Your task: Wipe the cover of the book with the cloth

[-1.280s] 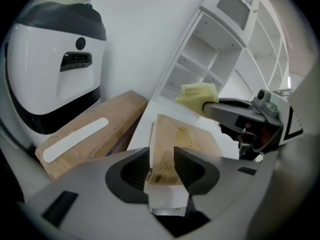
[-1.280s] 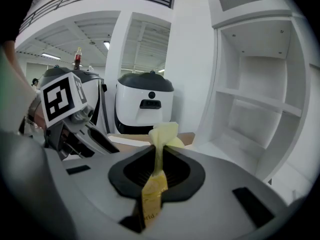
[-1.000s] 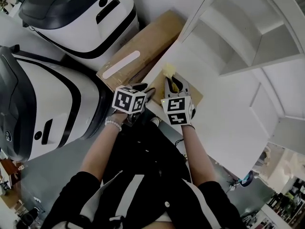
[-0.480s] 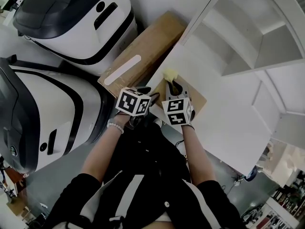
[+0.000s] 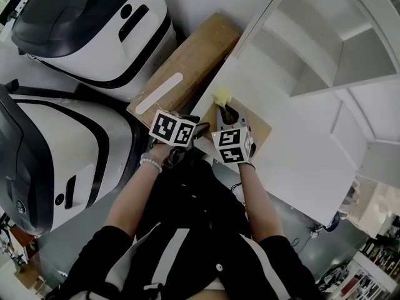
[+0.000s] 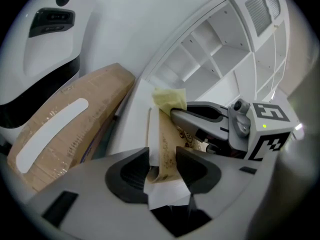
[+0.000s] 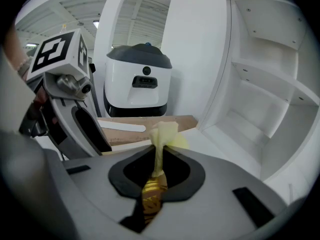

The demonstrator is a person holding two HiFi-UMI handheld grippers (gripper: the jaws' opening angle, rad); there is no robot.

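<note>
Two grippers meet over a brown book (image 5: pixel 260 127) that lies near the edge of a smooth white bench (image 5: pixel 294 161), just below the middle of the head view. White open shelving (image 5: pixel 331 42) with square compartments fills the upper right. A flat cardboard box (image 5: pixel 187 55) with a pale rounded strip of tape leans at the upper centre. Two bulky glossy white machines (image 5: pixel 94 24) with black trim crowd the left above a grey floor (image 5: pixel 81 230). The right gripper (image 7: pixel 157 159) has its jaws clenched on a soft, crumpled, pale yellow cloth (image 5: pixel 222 97), which bunches out beyond the tips and rests on the far end of the cover. The left gripper (image 6: pixel 164 159) has the book's near corner, matt brown cover and white page edges, standing between its jaws. They have just been opening and now sit released around it rather than pinching. Against a second ago the book, the cloth and the right gripper sit in much the same spot, while the left gripper's marker cube has tipped a little.
</note>
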